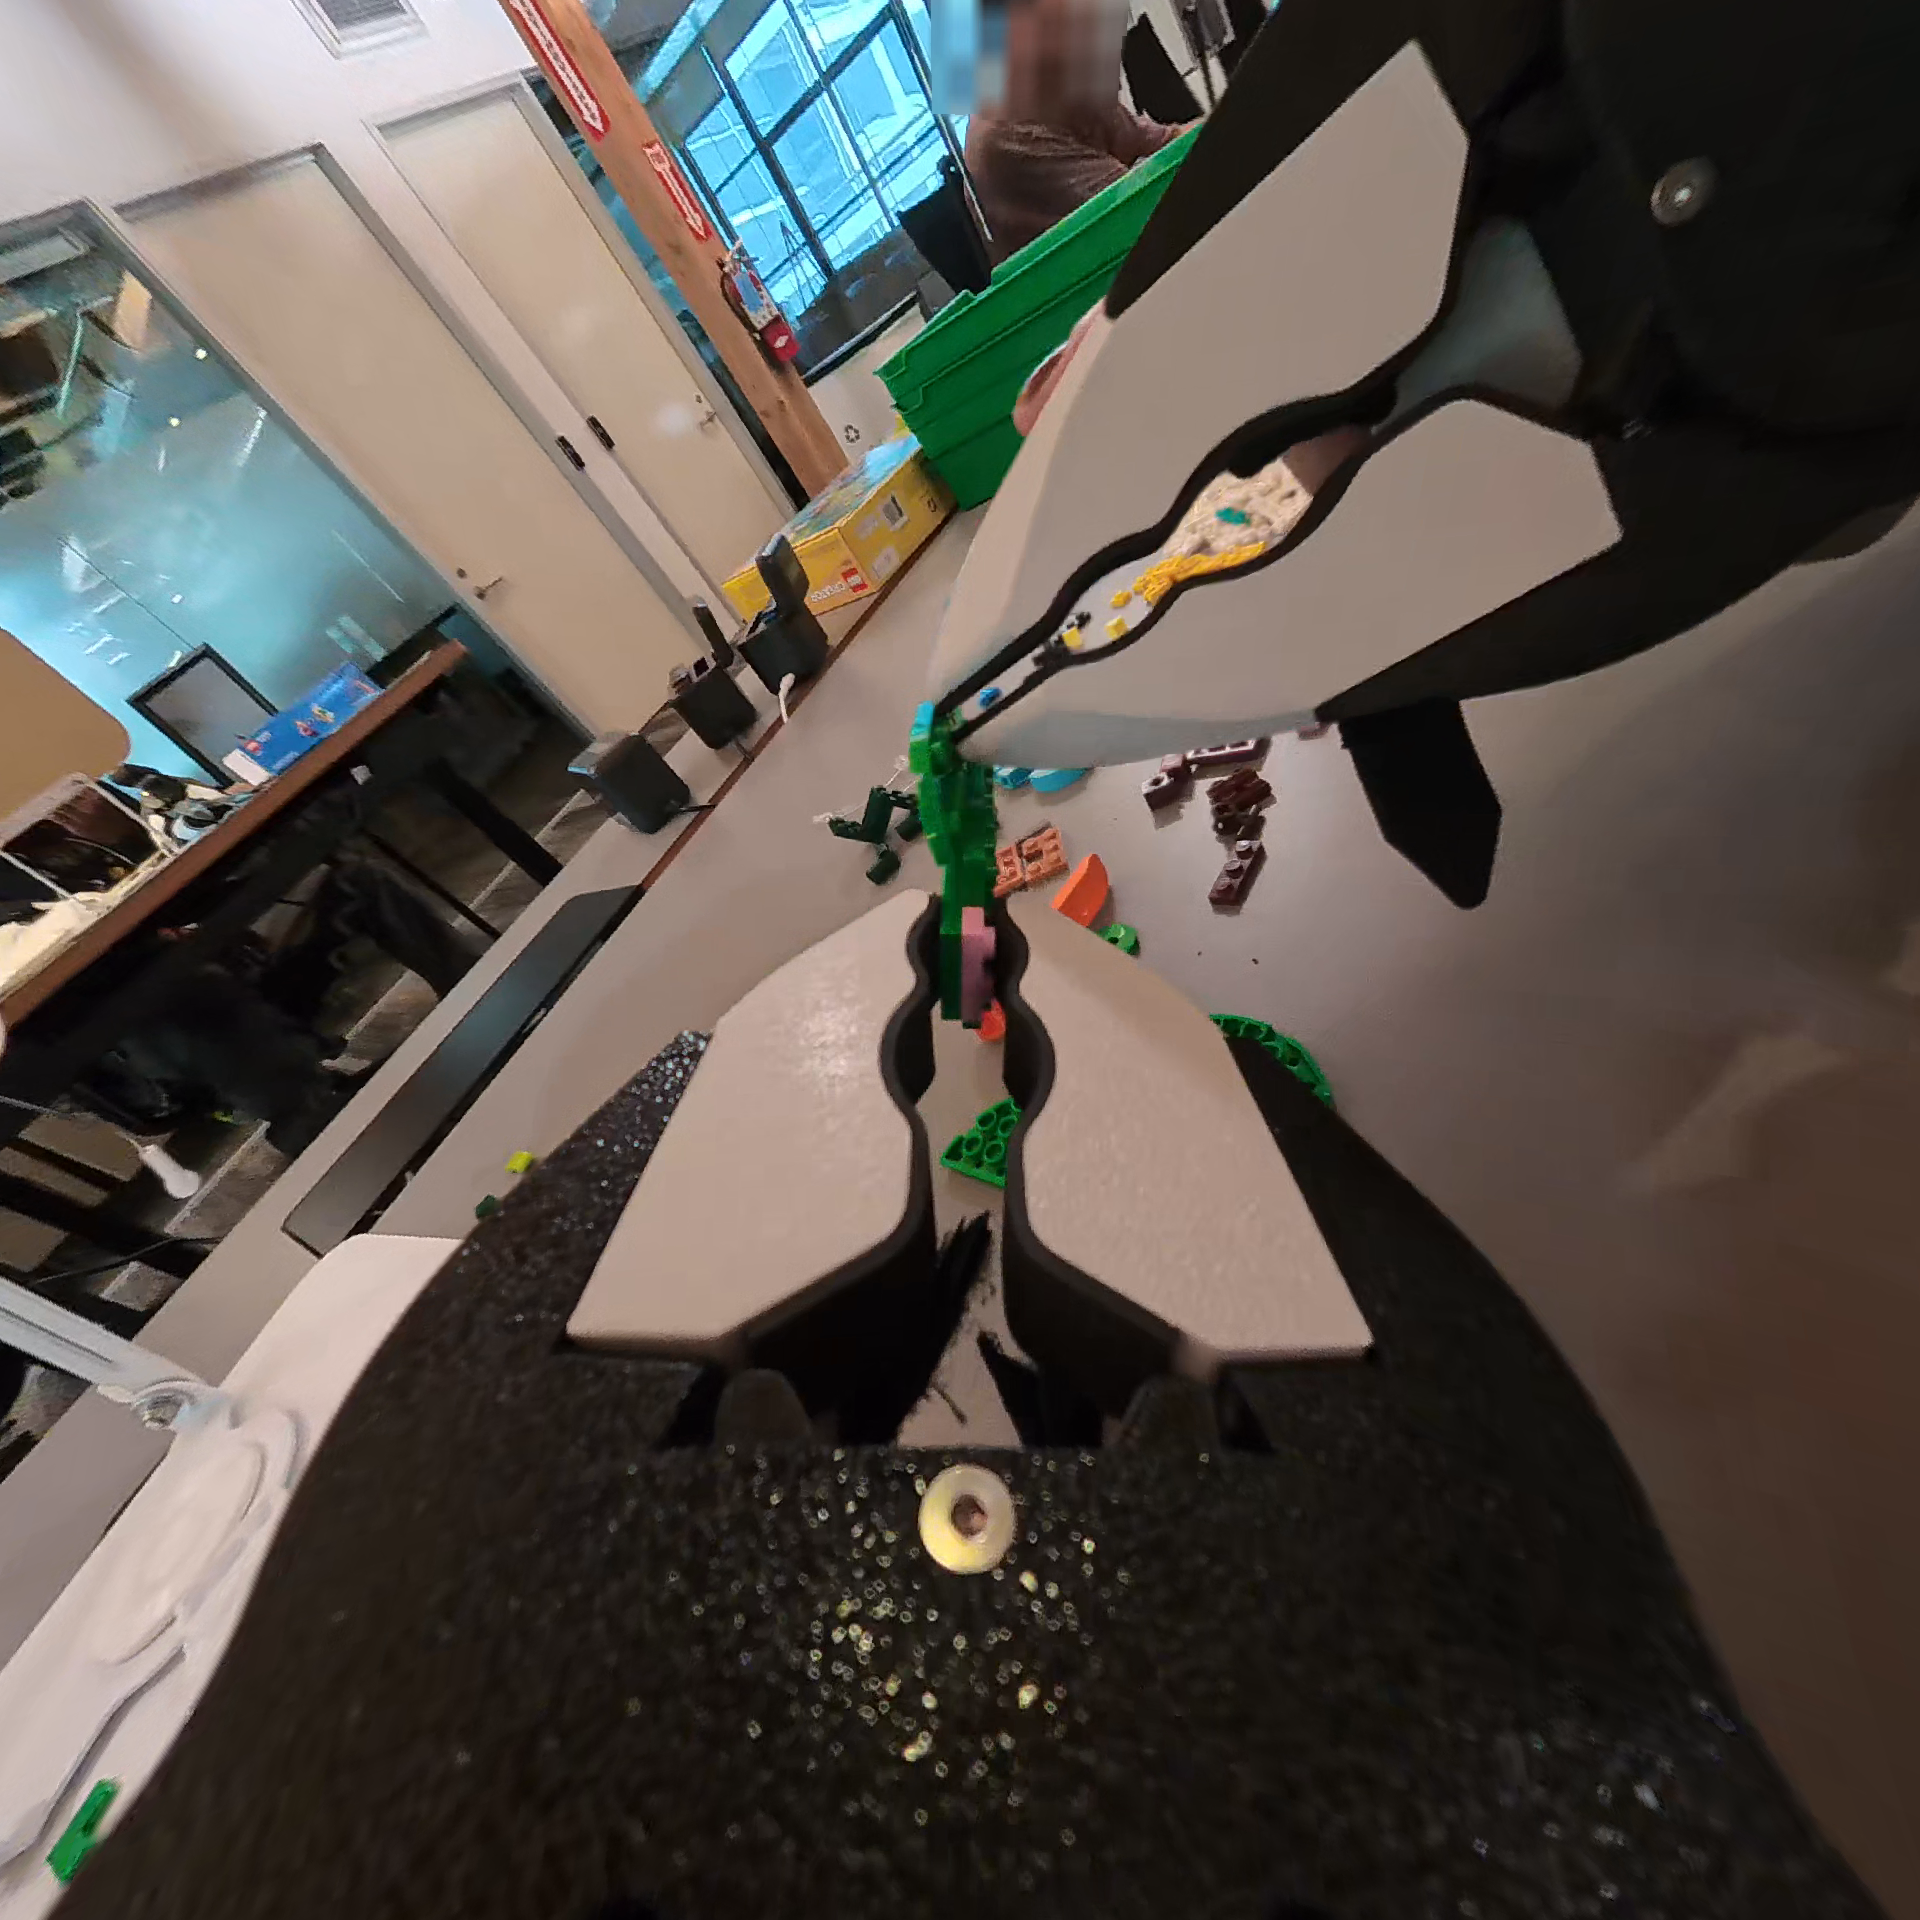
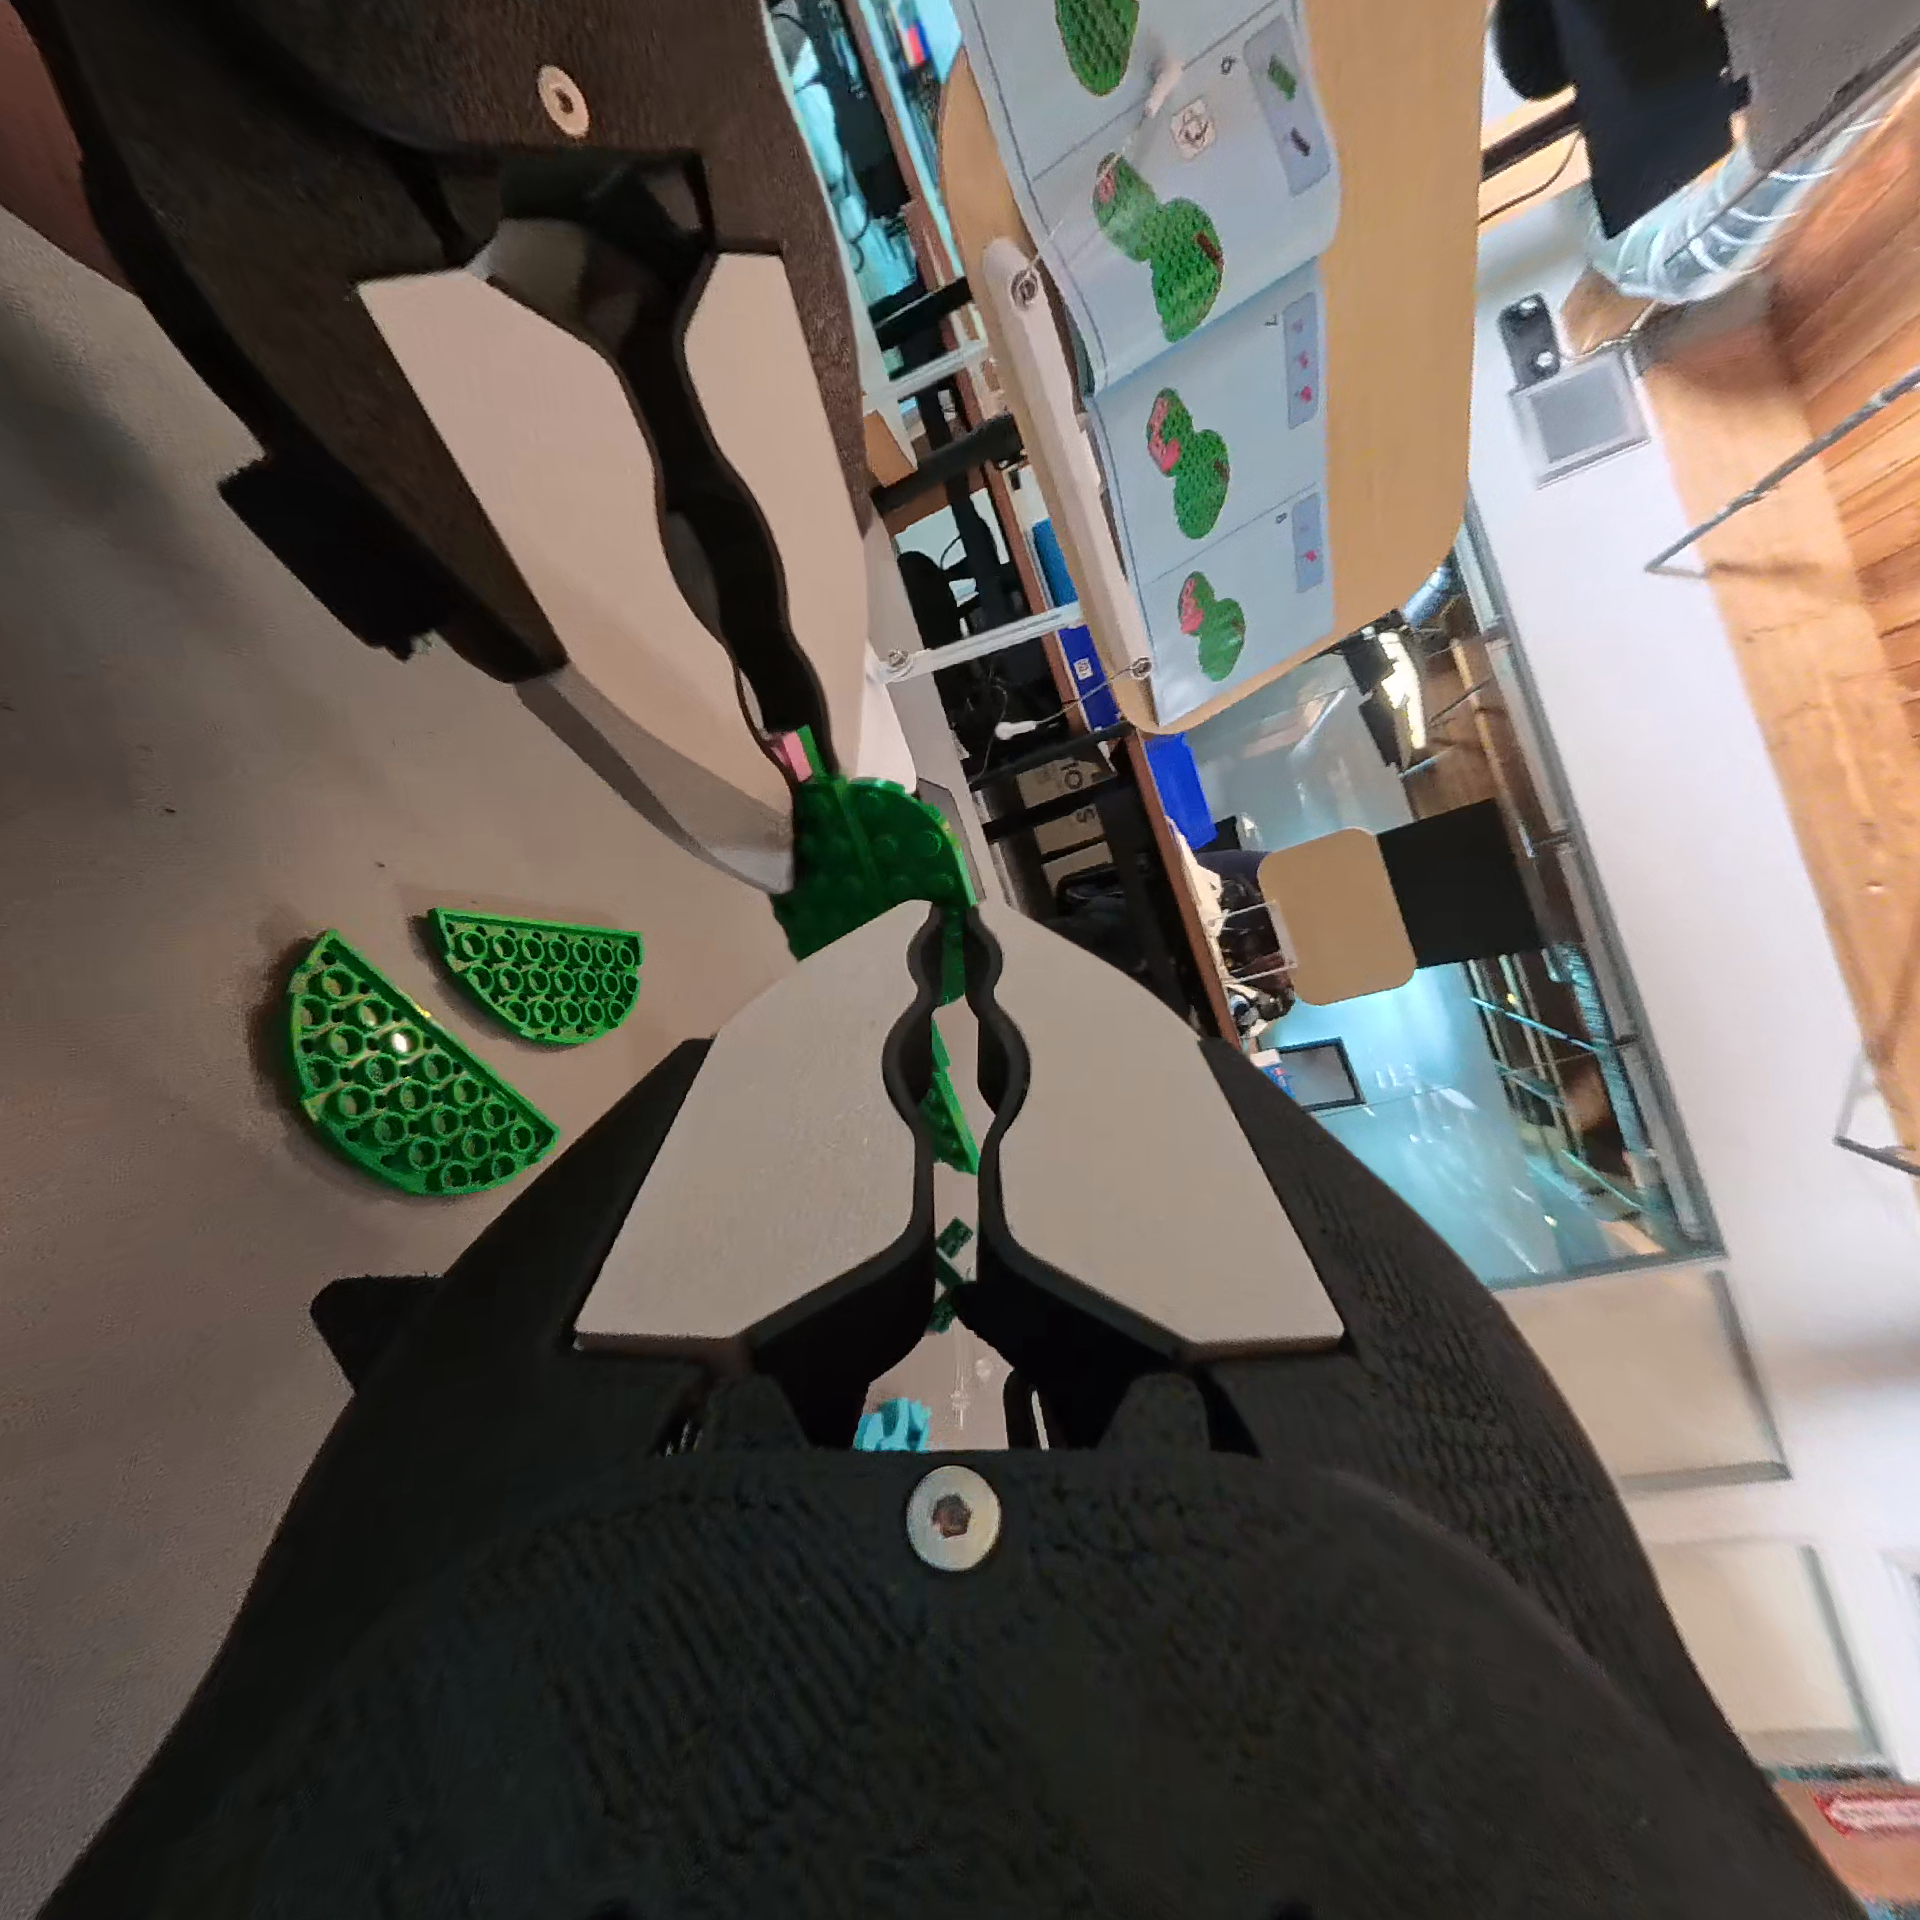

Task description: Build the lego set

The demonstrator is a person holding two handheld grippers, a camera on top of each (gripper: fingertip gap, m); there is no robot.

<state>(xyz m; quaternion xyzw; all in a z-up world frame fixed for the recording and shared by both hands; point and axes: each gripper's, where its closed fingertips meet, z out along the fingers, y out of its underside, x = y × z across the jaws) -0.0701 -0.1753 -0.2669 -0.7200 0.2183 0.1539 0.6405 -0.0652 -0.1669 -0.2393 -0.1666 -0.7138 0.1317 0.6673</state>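
Left wrist view: stacked green bins (image 1: 997,343), contents hidden

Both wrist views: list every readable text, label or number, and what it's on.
I won't quote any writing; these things bear it:
Yellow box on the table: printed logo and labels.
Red signs on the wooden post: lettering, blurred.
Blue box on the far desk: print too small to read.
Instruction booklet on its stand: step numbers beside the pictures.
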